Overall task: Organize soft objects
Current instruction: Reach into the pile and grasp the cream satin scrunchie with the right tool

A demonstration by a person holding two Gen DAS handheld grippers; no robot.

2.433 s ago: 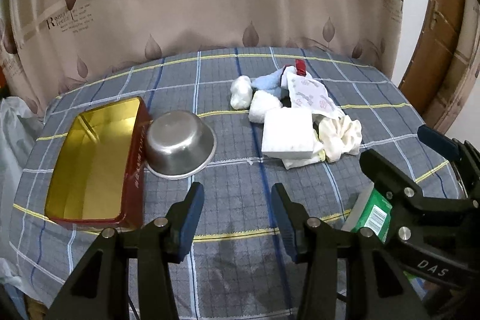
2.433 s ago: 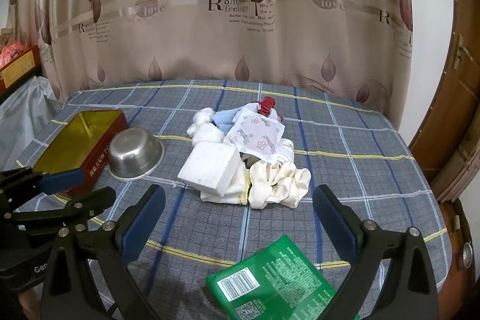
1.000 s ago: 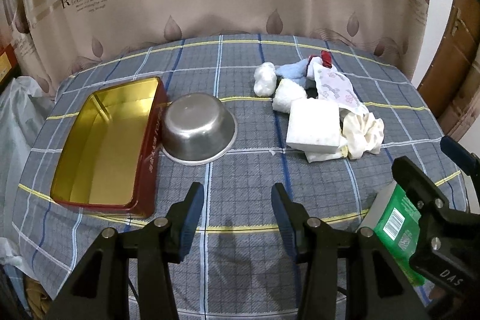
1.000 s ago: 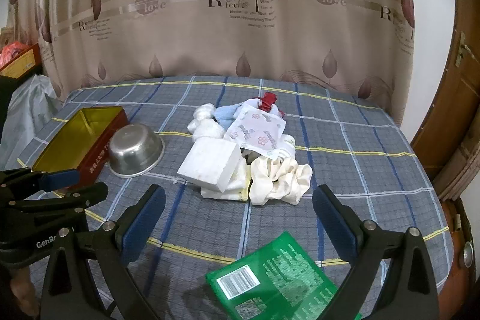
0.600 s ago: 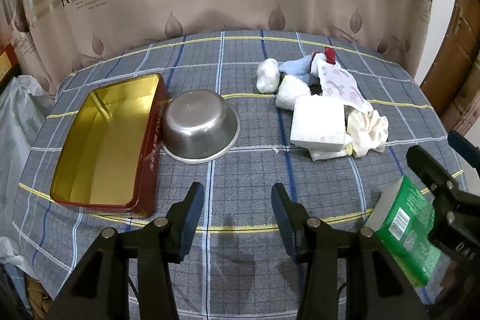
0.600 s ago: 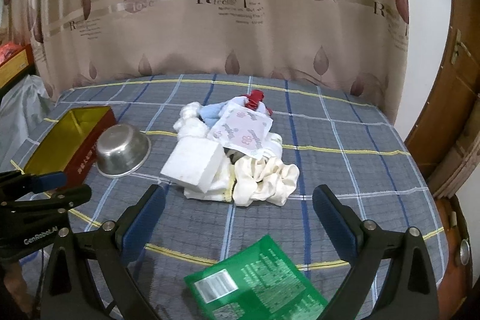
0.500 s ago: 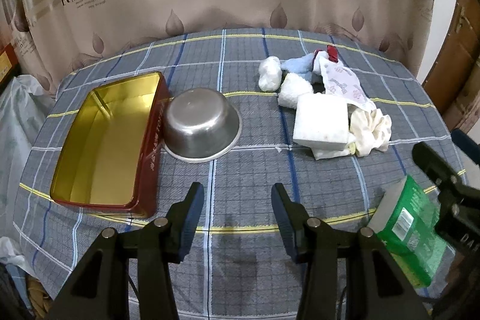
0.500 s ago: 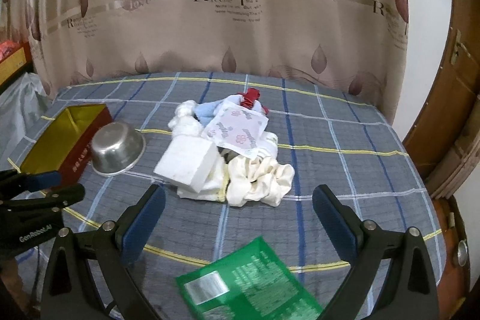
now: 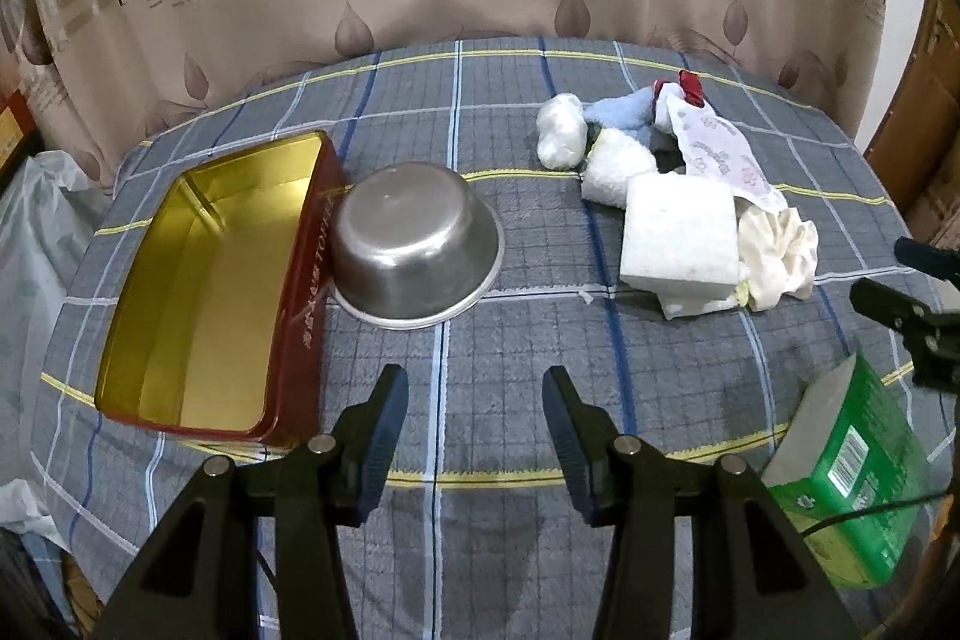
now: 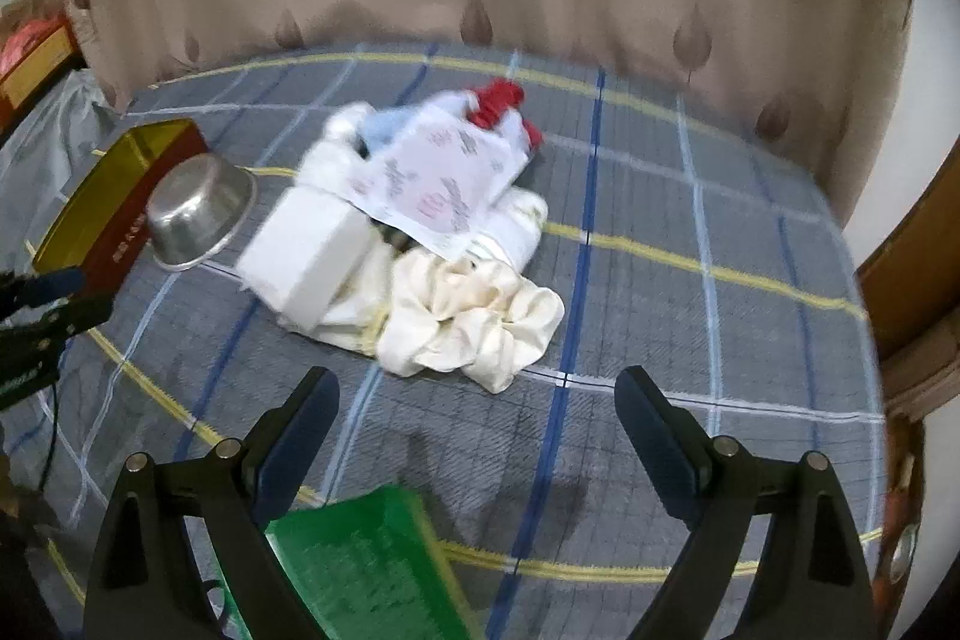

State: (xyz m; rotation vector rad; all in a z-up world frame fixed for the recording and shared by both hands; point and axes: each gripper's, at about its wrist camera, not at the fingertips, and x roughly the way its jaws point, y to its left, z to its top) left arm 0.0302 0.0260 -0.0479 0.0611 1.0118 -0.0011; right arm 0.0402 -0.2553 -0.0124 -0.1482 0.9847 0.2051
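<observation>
Left gripper (image 9: 474,409) spread, empty, over plaid cloth (image 9: 516,340). Right gripper (image 10: 477,415) spread wide, empty — soft pile (image 10: 420,232) at 12 o'clock, cream scrunchie (image 10: 480,322) nearest. Tin (image 9: 204,292) and upturned steel bowl (image 9: 414,250) at 10 o'clock of left gripper, touching. Green pack (image 10: 360,568) at 7 o'clock under right gripper.

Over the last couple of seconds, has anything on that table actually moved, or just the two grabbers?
Only the grabbers moved. The right gripper has closed in on the cream scrunchie; its view is blurred by motion. The left gripper drifted slightly. Both remain open and empty. Pile, bowl and tin stayed put.
</observation>
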